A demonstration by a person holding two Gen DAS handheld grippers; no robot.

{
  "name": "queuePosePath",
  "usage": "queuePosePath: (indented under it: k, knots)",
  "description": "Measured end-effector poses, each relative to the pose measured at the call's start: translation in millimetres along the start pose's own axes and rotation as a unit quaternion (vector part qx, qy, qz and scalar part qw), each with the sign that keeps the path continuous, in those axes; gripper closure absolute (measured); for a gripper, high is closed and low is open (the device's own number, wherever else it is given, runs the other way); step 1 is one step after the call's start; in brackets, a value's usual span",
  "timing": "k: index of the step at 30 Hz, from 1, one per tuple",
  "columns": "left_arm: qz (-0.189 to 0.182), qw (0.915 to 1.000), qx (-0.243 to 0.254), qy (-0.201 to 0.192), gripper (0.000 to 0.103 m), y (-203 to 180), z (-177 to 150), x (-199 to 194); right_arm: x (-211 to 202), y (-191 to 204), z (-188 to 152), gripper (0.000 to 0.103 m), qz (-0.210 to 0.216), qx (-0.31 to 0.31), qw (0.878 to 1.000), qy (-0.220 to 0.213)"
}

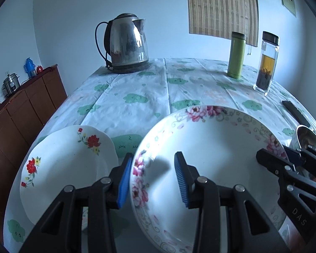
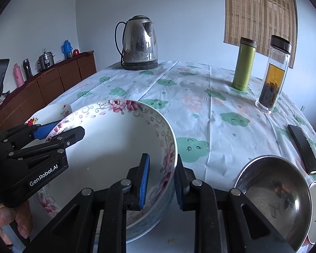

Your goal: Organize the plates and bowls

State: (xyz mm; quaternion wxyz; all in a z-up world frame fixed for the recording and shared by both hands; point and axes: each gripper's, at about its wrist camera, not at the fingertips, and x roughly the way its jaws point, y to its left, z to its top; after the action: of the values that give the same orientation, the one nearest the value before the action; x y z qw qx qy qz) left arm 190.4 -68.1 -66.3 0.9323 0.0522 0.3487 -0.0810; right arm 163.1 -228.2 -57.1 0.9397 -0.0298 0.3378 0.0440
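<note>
You hold the flower bowl [image 1: 210, 158] | left gripper [image 1: 151, 179] and right gripper [image 2: 161, 181] each straddle and pinch its rim | two grips keep it level.

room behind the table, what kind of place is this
Probably a home dining room or kitchen corner: an electric kettle on a cloud-print tablecloth, a wooden sideboard bearing a rice cooker and flasks, and floral tableware.

Glossy glazed ceramic bowl [image 2: 115, 147] with floral print, glossy white plate [image 1: 63, 164], shiny metal bowl [image 2: 273, 194], polished steel kettle [image 2: 140, 42], clear glass jar [image 2: 273, 73], matt green flask [image 2: 243, 63], creased printed cloth over surface [image 2: 200, 109], wood cabinet [image 2: 52, 84]
</note>
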Motion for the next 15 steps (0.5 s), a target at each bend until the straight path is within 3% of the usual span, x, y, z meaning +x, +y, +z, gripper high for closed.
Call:
queuePosePath:
  k: [15]
  knots:
    - [0.0, 0.9997, 0.008, 0.022, 0.065, -3.1, -4.8, 9.7, 1.7, 7.1, -1.6, 0.079, -0.025, -0.024, 0.999, 0.004]
